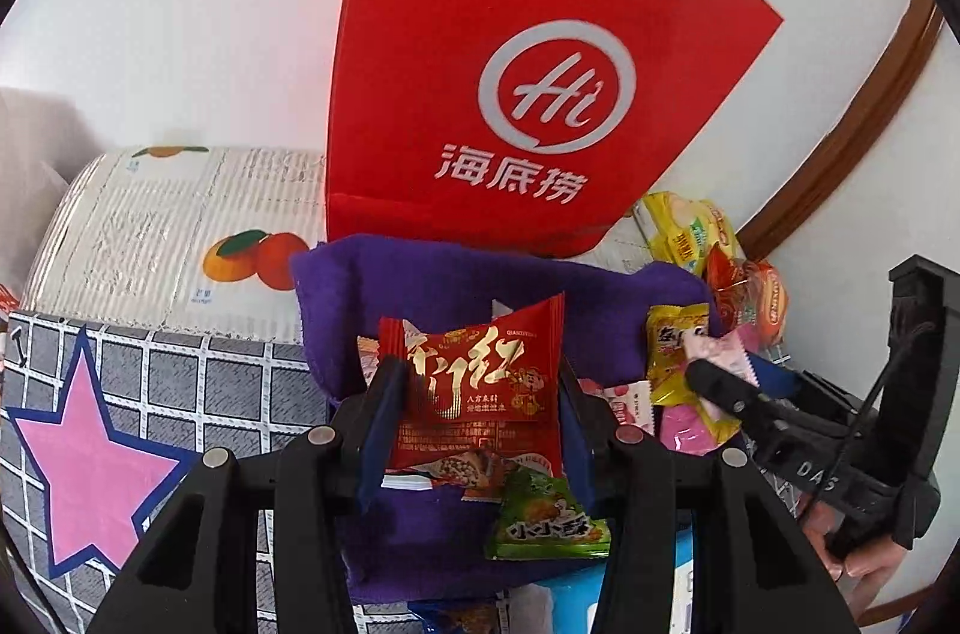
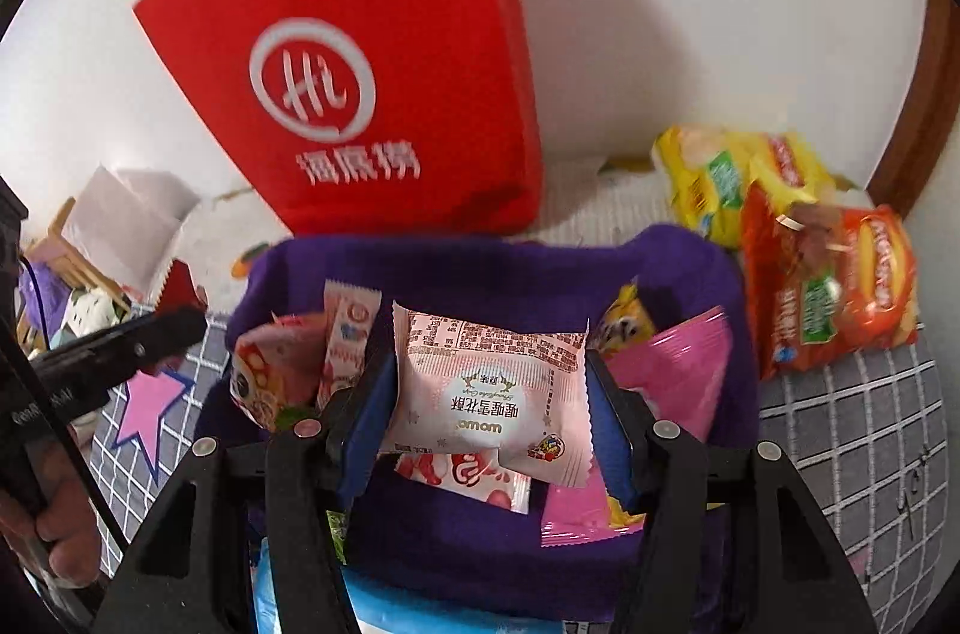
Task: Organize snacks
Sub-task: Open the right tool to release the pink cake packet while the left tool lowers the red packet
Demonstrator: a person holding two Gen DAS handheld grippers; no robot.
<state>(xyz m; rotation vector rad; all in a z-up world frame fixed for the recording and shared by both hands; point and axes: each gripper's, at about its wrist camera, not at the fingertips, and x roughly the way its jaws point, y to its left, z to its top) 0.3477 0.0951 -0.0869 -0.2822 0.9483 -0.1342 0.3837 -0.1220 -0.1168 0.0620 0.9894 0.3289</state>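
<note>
We are mid-deposit: our left gripper (image 1: 477,382) pinches a red snack packet (image 1: 480,388) and our right gripper (image 2: 489,394) a pink pastry packet (image 2: 489,388), both over the purple basket (image 2: 480,268), so next we likely lower and release.

Surface: a counter covered by a grey cloth (image 2: 840,430) with a white grid and a pink star (image 1: 90,448) outlined in blue, left of the left fingers (image 1: 384,394).
Beyond the fingers: a purple fabric bin (image 2: 480,268) sits on the cloth, holding snack packets.
Behind the bin: a red bag (image 2: 384,51) with a white "Hi" logo stands against the wall.
Far left: a white corrugated box (image 1: 180,226) printed with oranges.
Right of the bin: yellow and orange chip bags (image 2: 840,286) lie just beside it.
</note>
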